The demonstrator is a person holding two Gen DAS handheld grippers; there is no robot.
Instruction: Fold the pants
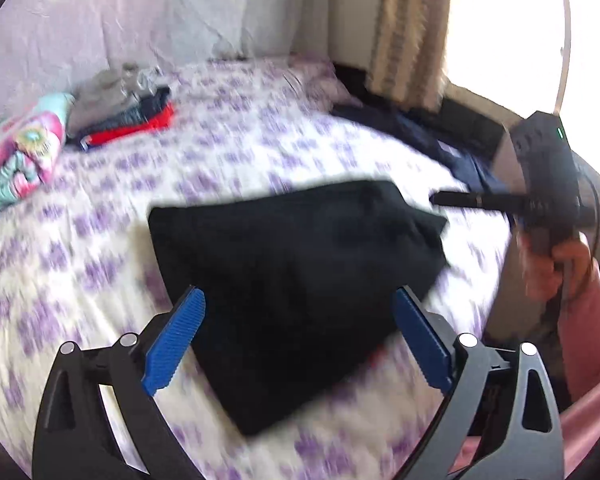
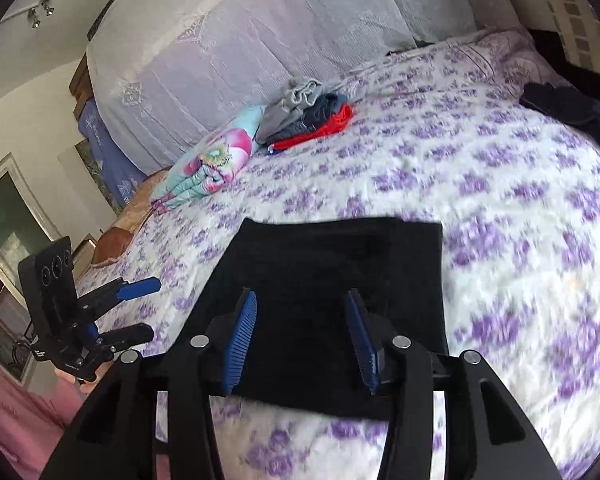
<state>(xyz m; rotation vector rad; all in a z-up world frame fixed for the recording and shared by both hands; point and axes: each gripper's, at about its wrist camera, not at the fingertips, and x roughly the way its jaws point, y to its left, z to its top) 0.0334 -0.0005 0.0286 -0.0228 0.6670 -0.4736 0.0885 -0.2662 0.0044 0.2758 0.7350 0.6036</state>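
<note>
This is a home bedroom. A wide bed [image 2: 500,184] fills most of both views, spread with a white quilt printed in purple flowers, and large pale pillows [image 2: 228,56] lean at its head. Folded clothes [image 2: 308,120] and a bright floral bundle [image 2: 208,168] lie near them (household laundry). A striped curtain [image 1: 412,28] hangs beside a sunlit window [image 1: 512,28], and framed pictures [image 2: 16,220] hang on the wall.

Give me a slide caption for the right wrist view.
Open right gripper above folded black pants on floral bedspread.
</note>
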